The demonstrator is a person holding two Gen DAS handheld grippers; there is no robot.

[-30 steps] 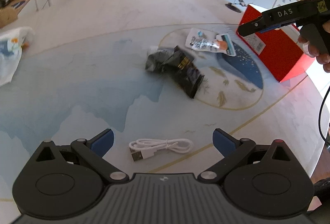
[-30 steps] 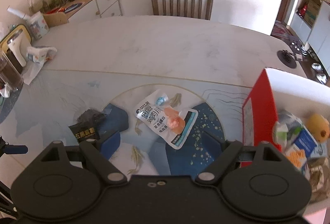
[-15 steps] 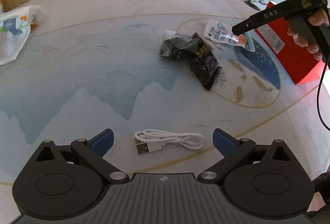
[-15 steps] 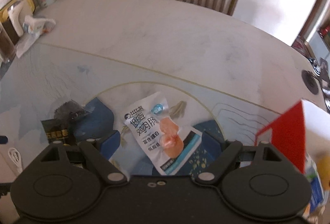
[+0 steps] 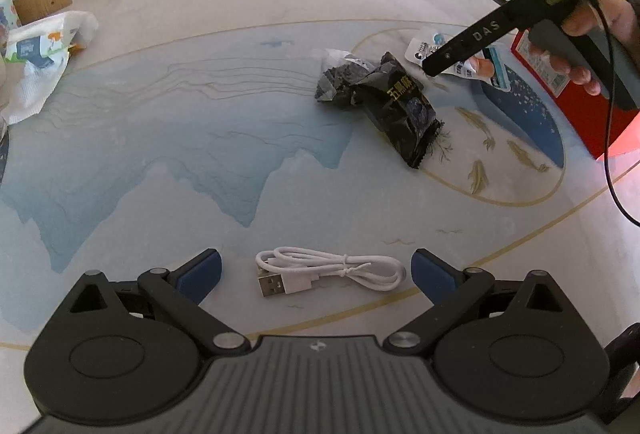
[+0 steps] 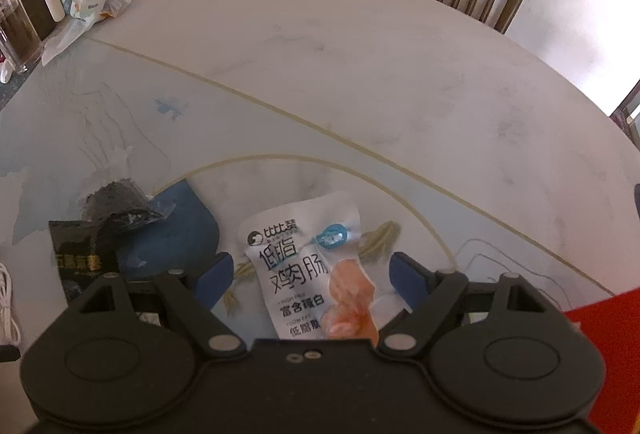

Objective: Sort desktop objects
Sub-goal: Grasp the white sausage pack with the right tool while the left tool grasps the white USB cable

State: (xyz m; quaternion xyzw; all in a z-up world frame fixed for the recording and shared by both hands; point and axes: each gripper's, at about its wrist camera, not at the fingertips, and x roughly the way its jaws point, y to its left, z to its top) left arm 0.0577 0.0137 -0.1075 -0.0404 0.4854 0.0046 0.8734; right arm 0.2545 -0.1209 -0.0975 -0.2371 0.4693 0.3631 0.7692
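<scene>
A sorting job at a painted round table (image 5: 200, 46): the right gripper (image 6: 310, 270), jaws spread wide, hovers over a white chicken-breast snack pouch (image 6: 310, 266) lying flat between its blue pads (image 6: 214, 272), apparently lined up to pinch it. To the right stands an open red box (image 5: 580, 102), the likely destination. Nearer the camera, the left gripper (image 5: 316, 268) is equally wide and empty, bracketing a coiled white USB cable (image 5: 332, 272) that rests on the table without touching either pad. A crumpled black snack packet (image 5: 396, 106) lies between the two, near the pouch and well apart from the cable, unclaimed.
</scene>
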